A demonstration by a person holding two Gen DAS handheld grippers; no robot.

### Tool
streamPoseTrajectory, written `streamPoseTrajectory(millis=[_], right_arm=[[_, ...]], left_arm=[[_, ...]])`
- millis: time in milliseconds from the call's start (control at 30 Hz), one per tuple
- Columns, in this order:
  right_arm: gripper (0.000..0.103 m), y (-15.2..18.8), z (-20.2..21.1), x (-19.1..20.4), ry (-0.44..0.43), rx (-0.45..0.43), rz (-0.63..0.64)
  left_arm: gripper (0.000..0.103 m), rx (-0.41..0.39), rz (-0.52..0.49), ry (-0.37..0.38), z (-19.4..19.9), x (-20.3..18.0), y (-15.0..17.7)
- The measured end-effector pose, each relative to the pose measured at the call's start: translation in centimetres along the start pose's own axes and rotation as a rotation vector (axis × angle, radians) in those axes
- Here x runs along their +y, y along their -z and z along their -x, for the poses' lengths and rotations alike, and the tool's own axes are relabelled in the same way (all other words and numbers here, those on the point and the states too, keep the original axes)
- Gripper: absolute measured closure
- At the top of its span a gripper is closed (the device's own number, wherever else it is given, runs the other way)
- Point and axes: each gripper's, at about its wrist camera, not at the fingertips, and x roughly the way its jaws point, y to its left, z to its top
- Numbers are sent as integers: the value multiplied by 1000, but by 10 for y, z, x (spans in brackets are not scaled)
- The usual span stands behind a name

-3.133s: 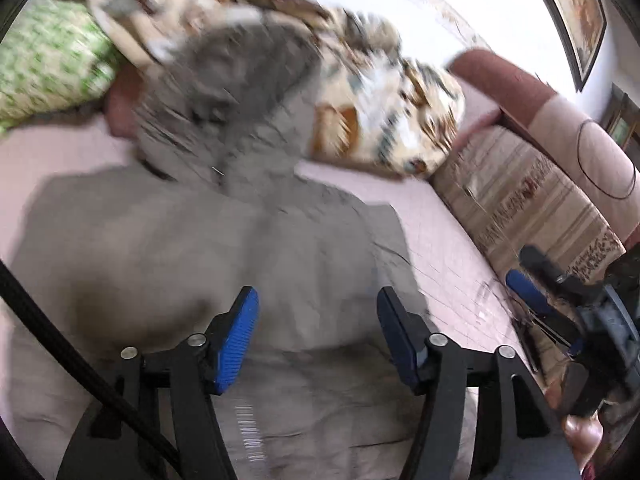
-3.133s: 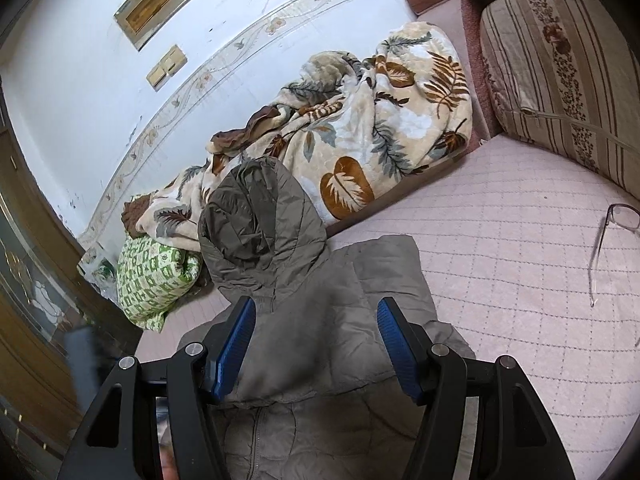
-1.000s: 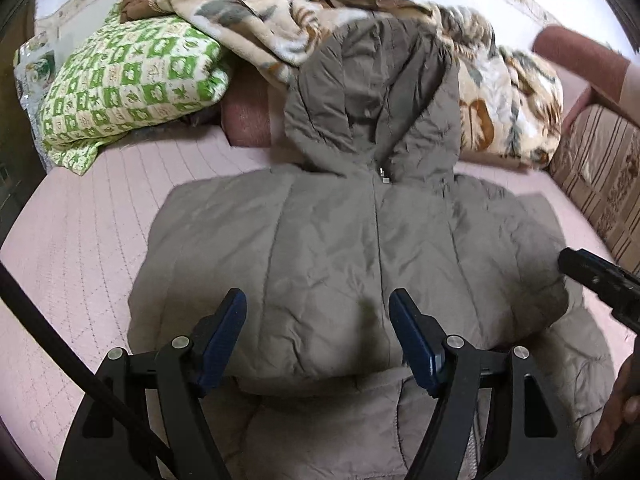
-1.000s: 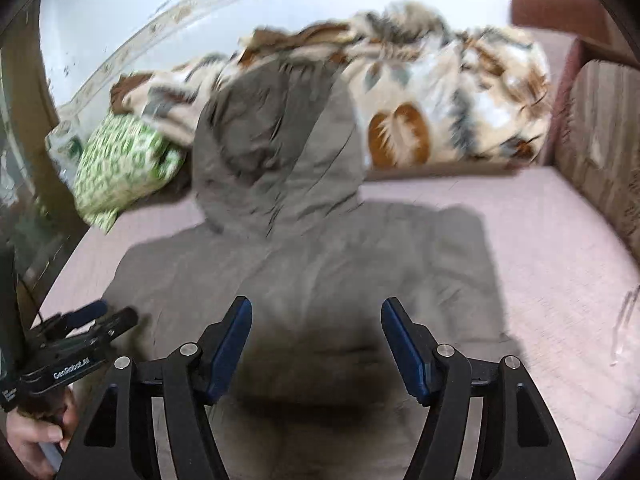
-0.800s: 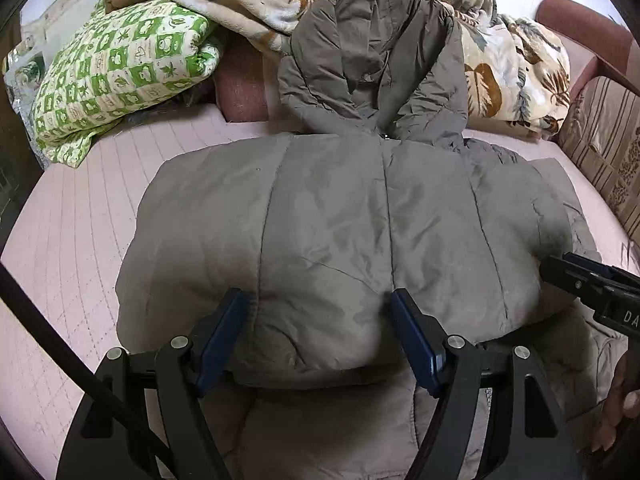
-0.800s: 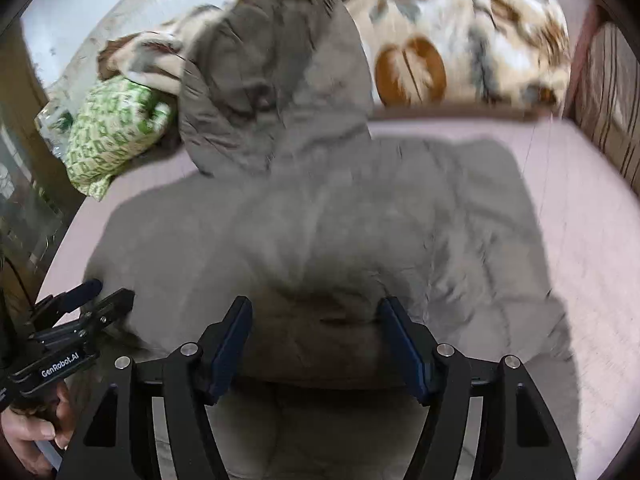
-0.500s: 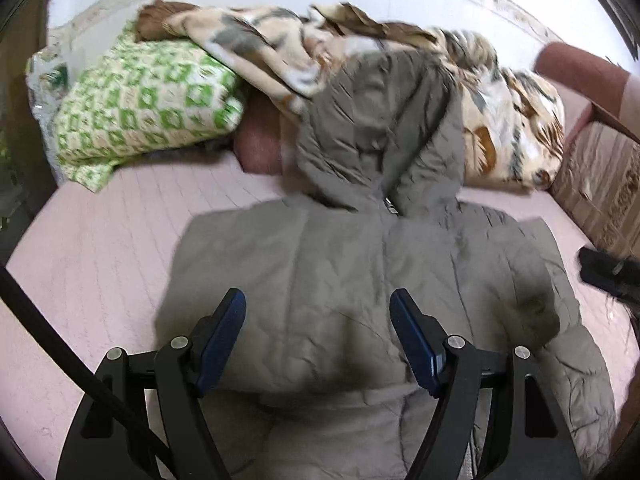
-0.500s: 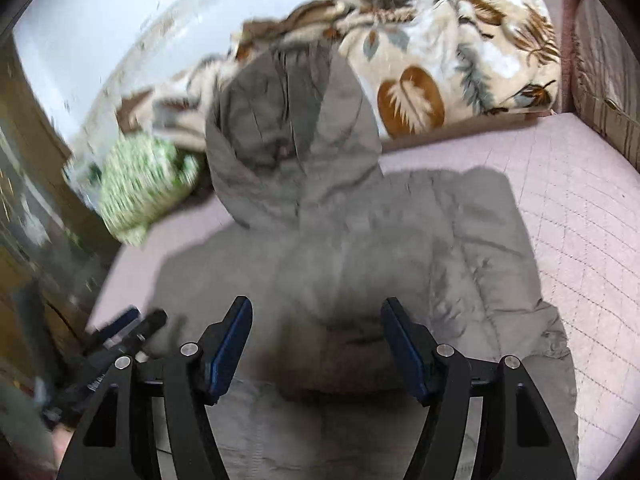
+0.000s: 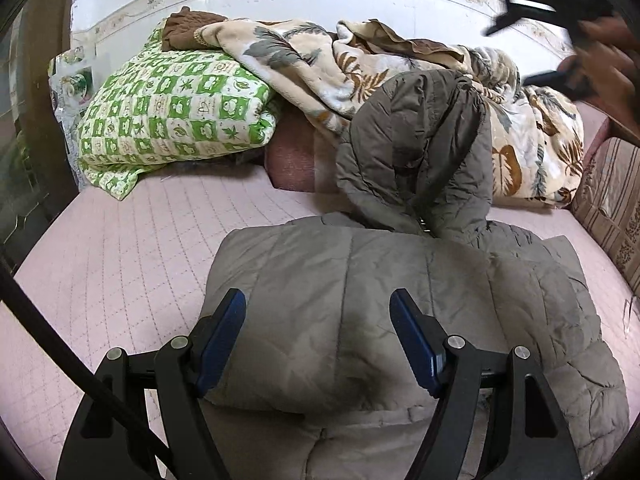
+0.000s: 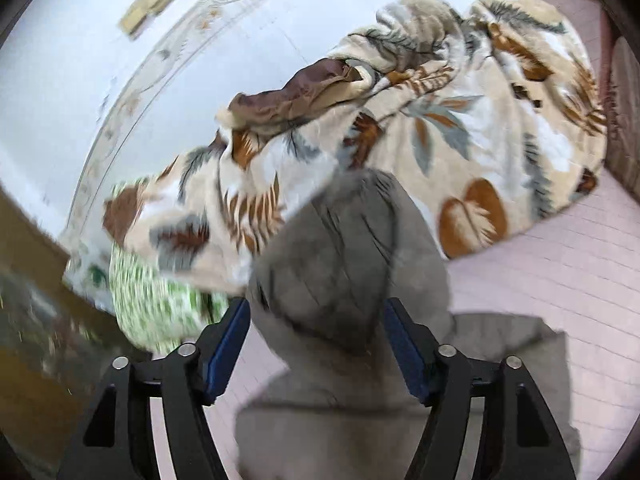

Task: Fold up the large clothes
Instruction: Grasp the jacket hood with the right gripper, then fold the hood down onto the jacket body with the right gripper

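Note:
A grey-brown hooded puffer jacket [image 9: 384, 304] lies folded on the pink quilted bed [image 9: 132, 256]. Its hood [image 9: 420, 148] leans up against the bedding at the back. My left gripper [image 9: 318, 340] is open and empty, low over the jacket's near folded edge. My right gripper [image 10: 316, 344] is open and empty, raised and facing the hood [image 10: 348, 256]. It also shows, blurred, at the top right of the left wrist view [image 9: 560, 36].
A leaf-print blanket [image 9: 360, 60] is piled along the wall behind the hood. A green checked pillow [image 9: 172, 112] lies at the back left. A striped cushion [image 9: 612, 200] stands at the right. Bare pink bed lies left of the jacket.
My right gripper has risen from low beside the jacket and moved forward toward the hood. My left gripper has shifted left over the jacket. The jacket lies as before.

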Motion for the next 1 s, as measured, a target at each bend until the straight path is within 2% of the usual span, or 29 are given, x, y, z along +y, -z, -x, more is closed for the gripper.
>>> streamPoseTrajectory(millis=[233,400,467,500,533,667,833,1000], right_arm=[[27,-58,-77,5,33,-29,-118],[28,-76,-113,-8,75,-44,-130],[70,-74,-124,-16,71,-23,-129],[85,-70,-127,-19,57,-16,-124],[90,-67,-125,-20,49,-26,-118],[93,-46,-92,-19,-4,-77,-91],[94,-8,-25,-13,-71,-110,-66],[94,44,39,-5,-121,-126,-34]], left_arm=[[29,4,9,6,-14,6,1],[29,25,35,27,-25,11,0],[29,28,38,34,-26,11,1],[29,27,39,36,-26,11,0],[29,27,37,35,-25,11,0],[29,9,41,33,-17,10,-3],[29,-3,38,26,-5,9,-4],[29,-17,68,26,6,18,-8]])
